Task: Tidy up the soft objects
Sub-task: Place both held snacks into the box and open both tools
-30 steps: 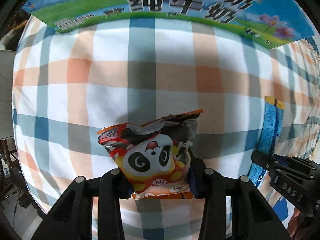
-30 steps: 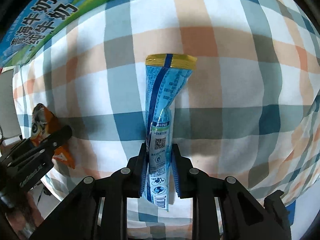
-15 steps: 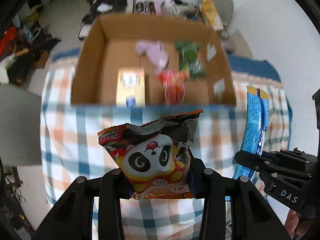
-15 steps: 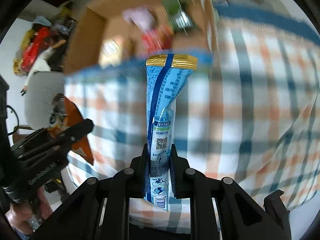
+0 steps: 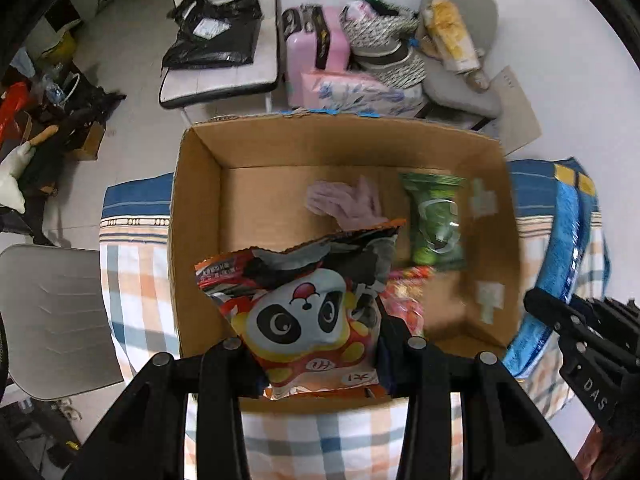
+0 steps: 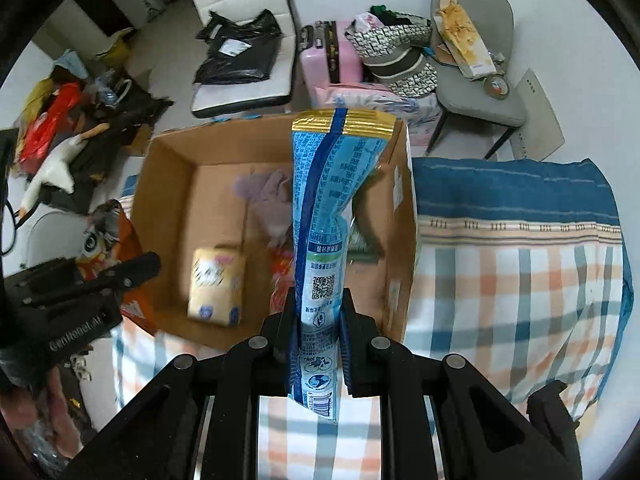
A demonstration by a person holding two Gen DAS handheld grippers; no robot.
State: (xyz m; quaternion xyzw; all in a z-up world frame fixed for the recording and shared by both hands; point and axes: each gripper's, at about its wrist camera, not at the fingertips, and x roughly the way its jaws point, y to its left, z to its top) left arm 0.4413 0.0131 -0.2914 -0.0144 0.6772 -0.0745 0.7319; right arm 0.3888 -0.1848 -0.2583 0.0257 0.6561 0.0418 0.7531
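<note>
My left gripper [image 5: 320, 344] is shut on a red and orange panda snack bag [image 5: 304, 312], held above the near left part of an open cardboard box [image 5: 200, 208]. My right gripper [image 6: 318, 316] is shut on a long blue packet with a gold top [image 6: 328, 208], raised over the same box [image 6: 160, 208]. Inside the box lie a green packet [image 5: 436, 220], a pale purple soft item [image 5: 348, 200], a red packet [image 5: 404, 292] and a yellow packet [image 6: 216, 284]. The right gripper and blue packet [image 5: 568, 240] show at the right edge of the left wrist view.
The box stands on a plaid cloth [image 6: 520, 288] with a blue border. Behind it are a white chair with a black bag [image 5: 220, 48], a pink suitcase [image 5: 316, 52] and a grey chair [image 6: 476, 80] piled with things. Clutter lines the floor at left.
Both grippers have risen from close over the plaid cloth with their packets. The box's printed side gave way to a view down into the box and the room behind.
</note>
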